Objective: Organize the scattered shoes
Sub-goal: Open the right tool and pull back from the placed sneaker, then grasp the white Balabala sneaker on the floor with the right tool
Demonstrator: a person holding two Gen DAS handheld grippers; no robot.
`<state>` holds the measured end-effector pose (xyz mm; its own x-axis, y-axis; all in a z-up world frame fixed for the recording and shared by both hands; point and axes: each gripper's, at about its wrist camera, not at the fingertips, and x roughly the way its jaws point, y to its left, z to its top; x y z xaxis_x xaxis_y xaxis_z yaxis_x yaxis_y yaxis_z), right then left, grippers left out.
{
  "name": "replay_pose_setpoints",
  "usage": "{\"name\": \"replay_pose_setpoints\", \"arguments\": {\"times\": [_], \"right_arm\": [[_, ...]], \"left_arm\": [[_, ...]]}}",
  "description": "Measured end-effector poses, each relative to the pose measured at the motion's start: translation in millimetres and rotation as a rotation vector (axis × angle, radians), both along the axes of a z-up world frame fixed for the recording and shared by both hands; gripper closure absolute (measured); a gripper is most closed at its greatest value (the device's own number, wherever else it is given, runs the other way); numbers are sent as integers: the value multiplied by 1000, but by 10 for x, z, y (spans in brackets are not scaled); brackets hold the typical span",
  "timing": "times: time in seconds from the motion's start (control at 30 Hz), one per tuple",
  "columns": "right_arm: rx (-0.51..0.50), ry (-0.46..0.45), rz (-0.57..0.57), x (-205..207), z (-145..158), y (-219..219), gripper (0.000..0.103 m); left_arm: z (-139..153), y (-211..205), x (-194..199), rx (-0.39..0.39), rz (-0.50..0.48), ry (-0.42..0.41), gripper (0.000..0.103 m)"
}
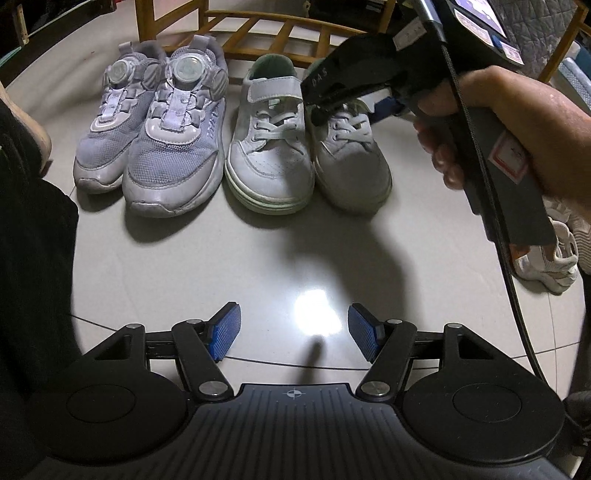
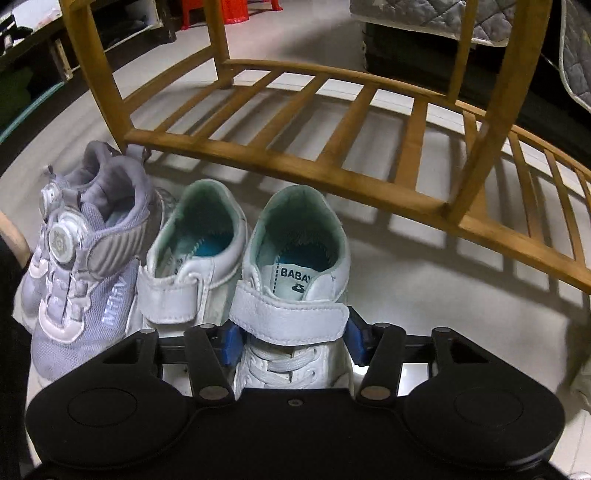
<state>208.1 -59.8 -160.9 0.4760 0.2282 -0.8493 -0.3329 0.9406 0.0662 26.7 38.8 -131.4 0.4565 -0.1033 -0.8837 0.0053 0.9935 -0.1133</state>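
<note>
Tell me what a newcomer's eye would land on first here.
Four shoes lined up on the pale floor before a wooden rack: a lilac pair beside a white pair. The right gripper straddles the outer white shoe; the left gripper hangs empty above bare floor.

Glossy pale tile floor (image 1: 288, 258) w/ light glare, bamboo slatted rack (image 2: 332, 122), quilted bedding (image 2: 424, 14) behind

left gripper (image 1: 294, 332): black linkage arms, silver pivot screws, blue ribbed pads, ridged base with crosshair mark
right gripper (image 2: 294, 338): black body, blue pads, "DAS" lettering, red-edged labels, black cable beside its handle
hand (image 1: 517, 129): bare
</note>
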Motion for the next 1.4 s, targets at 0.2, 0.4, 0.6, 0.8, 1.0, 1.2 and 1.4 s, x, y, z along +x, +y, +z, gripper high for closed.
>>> {"name": "replay_pose_setpoints", "arguments": {"times": [0.2,0.4,0.6,0.8,1.0,1.2,1.4], "right_arm": [[36,1,29,39,-5,-31,44],[56,36,-43,55,0,25,43],[-80,-29,33,-84,64,213,30],[-39,-95,-36,-604,494,-314,21],[-101,-83,-204,-1063,601,-1326,21],[-68,-61,-388,-1220,659,-2267,17],[54,42,-510,-1194,378,-2805,17]], "left_arm": [[-28,-18,-1,10,1,13,37],[-39,-3,13,14,18,20,36],[-23,-54,14,23,17,33,36],[31,-98,31,19,13,25,36],[160,-263,-10,42,-24,0,35],[238,-428,-89,61,-44,-13,34],[238,-535,-137,83,-64,-3,34]]}}
